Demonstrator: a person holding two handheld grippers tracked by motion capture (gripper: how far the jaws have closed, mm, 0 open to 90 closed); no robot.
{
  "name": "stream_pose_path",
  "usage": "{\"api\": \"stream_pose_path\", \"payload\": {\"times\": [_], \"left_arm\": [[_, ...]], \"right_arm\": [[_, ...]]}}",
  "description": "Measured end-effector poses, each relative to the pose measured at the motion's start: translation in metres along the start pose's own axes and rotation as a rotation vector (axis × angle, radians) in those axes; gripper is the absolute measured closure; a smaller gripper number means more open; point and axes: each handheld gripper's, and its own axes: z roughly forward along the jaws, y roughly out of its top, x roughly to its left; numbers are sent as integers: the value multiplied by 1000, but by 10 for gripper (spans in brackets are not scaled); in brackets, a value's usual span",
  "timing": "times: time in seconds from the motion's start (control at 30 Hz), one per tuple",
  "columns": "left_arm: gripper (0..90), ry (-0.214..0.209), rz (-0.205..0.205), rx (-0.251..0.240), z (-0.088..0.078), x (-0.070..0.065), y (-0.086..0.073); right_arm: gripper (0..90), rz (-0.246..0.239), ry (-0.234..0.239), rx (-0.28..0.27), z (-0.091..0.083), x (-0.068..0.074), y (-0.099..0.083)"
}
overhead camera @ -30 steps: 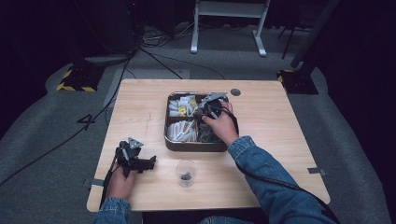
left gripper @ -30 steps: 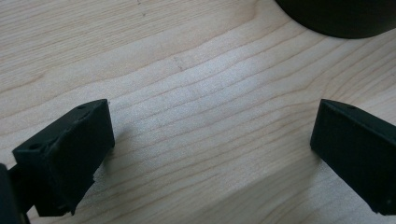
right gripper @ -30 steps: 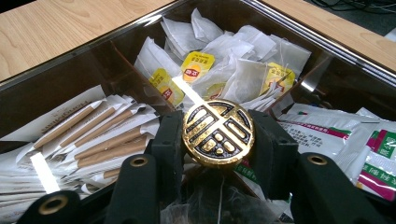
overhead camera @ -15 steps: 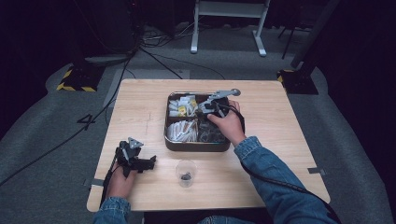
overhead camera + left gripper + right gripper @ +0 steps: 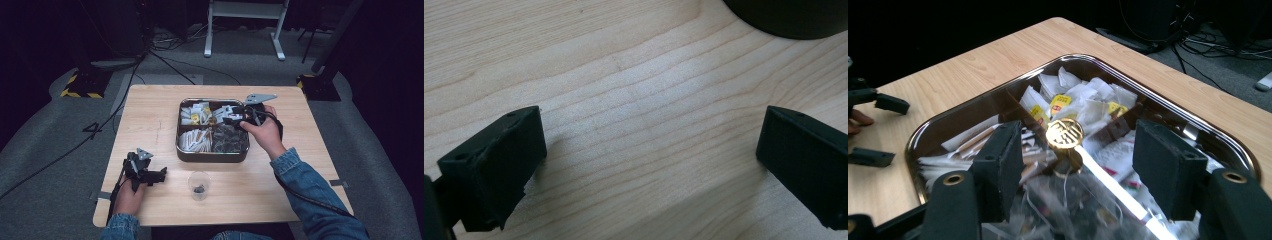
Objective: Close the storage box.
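Right gripper (image 5: pixel 1075 165): jaws have just been opening and stand spread, nothing between the pads; they look down on the tin's gold centre knob (image 5: pixel 1064 133). A second ago this hand was low in the tin's near-right compartment; it now sits higher, toward the far-right rim, so a packet was probably just dropped or missed.

Left gripper (image 5: pixel 651 165): jaws spread, empty, resting on the table (image 5: pixel 634 100).

Metal tin (image 5: pixel 178 140) mid-table holds sachets (image 5: pixel 1083 100); the small plastic cup (image 5: pixel 199 185) stands in front of it. Yellow sachet tags carry print too small to read.
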Motion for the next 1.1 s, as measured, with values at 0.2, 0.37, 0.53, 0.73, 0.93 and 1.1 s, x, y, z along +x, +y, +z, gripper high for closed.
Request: {"api": "stream_pose_path", "payload": {"times": [0.2, 0.37, 0.53, 0.73, 0.93, 1.1], "left_arm": [[0, -2, 1, -1, 0, 0, 0], [0, -7, 7, -2, 1, 1, 1], [0, -8, 9, -2, 1, 1, 1], [0, -8, 9, -2, 1, 1, 1], [0, -8, 9, -2, 1, 1, 1], [0, -11, 10, -4, 1, 2, 2]], "right_arm": [[358, 31, -6, -16, -35, -9, -15], [353, 49, -23, -25, -61, -15, -33], [346, 83, -49, -34, -82, -23, -60], [351, 88, -120, -3, -93, -38, -93], [343, 99, -179, 38, -102, -48, -117], [333, 116, -228, 98, -97, -61, -146]]}}
